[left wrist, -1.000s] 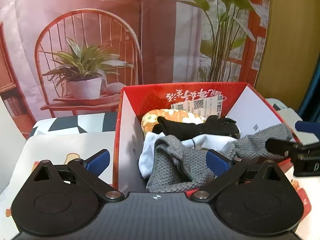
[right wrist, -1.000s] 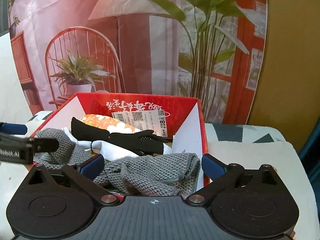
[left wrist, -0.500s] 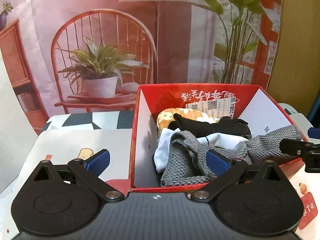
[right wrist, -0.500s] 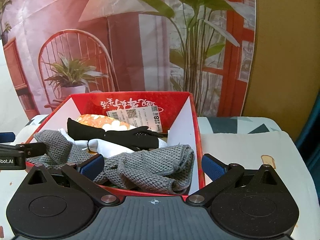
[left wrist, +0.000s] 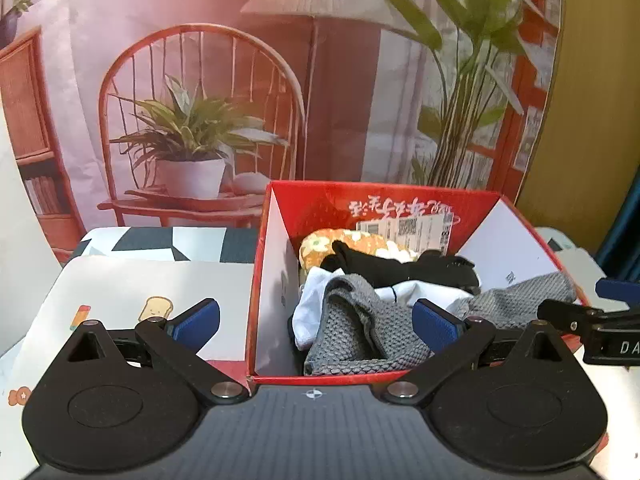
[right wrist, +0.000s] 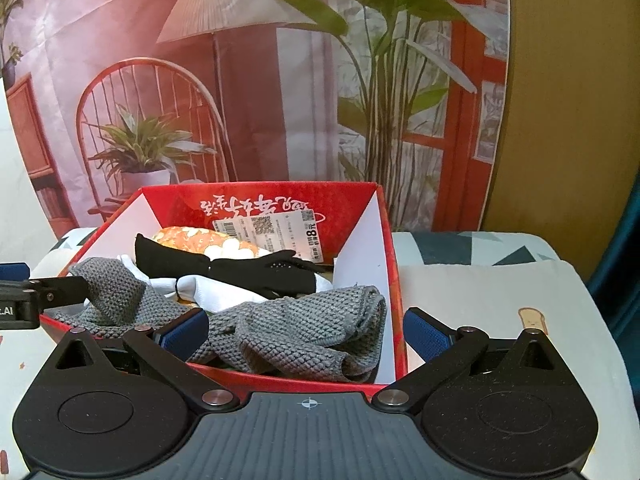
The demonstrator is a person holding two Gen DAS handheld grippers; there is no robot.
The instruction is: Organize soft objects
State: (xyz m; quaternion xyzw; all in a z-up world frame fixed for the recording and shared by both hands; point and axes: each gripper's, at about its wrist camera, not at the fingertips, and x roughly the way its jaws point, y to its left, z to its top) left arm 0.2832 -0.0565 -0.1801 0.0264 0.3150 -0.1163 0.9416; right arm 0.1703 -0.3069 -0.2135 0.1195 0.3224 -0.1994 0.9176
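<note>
Left gripper [left wrist: 316, 322]: jaws spread wide, nothing between the blue pads. Its left pad [left wrist: 196, 320] sits over the printed tablecloth [left wrist: 132, 284], outside the box; its right pad reaches over the box's near rim, in front of the grey cloth.

Red cardboard box [left wrist: 276, 280]: just ahead of both tools, open at the top, white inner walls. All soft items visible lie inside it or on its rim.

Contents, left to right from the left tool: white cloth [left wrist: 312, 300] against the near-left inner wall; grey knitted cloth [left wrist: 352, 332] across the front; black glove [left wrist: 404, 268] behind it; orange floral item [left wrist: 332, 240] at the far wall under a shipping label [left wrist: 404, 228].

Key relation: the grey knitted cloth's long axis runs crosswise to both tools, along the box's near edge. One end drapes over the rim close to the right tool's side, where the right gripper's tip shows in the left view. Seen from the right wrist, the bunched end [right wrist: 304, 332] lies directly ahead between that tool's pads.

Right gripper [right wrist: 306, 332]: also fully released, holding nothing; left pad over the box interior, right pad [right wrist: 424, 332] outside the box wall.

Judgement: either tool could reach the grey cloth; the right is better centred on the bulk, the left nearer the draped corner. Folds are loose, so a pinch may catch only one layer.
</note>
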